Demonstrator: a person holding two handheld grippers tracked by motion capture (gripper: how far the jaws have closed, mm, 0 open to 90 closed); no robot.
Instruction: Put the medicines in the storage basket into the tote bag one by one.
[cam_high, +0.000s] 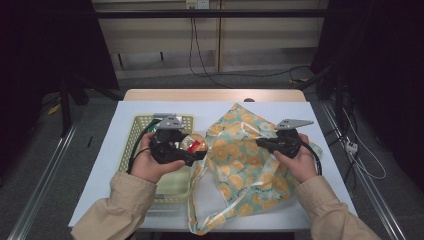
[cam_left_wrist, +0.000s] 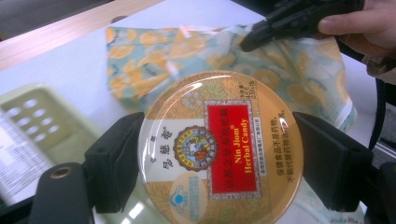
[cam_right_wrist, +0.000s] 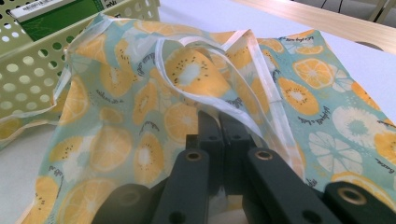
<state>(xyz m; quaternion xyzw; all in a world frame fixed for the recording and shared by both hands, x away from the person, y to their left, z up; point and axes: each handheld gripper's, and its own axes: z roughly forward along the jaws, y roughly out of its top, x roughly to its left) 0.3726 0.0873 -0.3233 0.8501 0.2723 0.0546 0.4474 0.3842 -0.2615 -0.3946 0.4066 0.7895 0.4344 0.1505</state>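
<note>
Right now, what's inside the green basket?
The green basket holds a green box with a barcode label, seen in the right gripper view. From above, the left gripper, shut on the round candy tin, and its hand cover much of the basket's inside.

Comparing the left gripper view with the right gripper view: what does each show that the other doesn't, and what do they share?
Left gripper view only: a round Nin Jiom Herbal Candy tin clamped between the left hand-held gripper jaws, with the right hand-held gripper farther off. Right gripper view only: a green box in the basket, and its own shut jaws pinching the bag's fabric. Both: the fruit-print bag and the perforated green basket.
</note>
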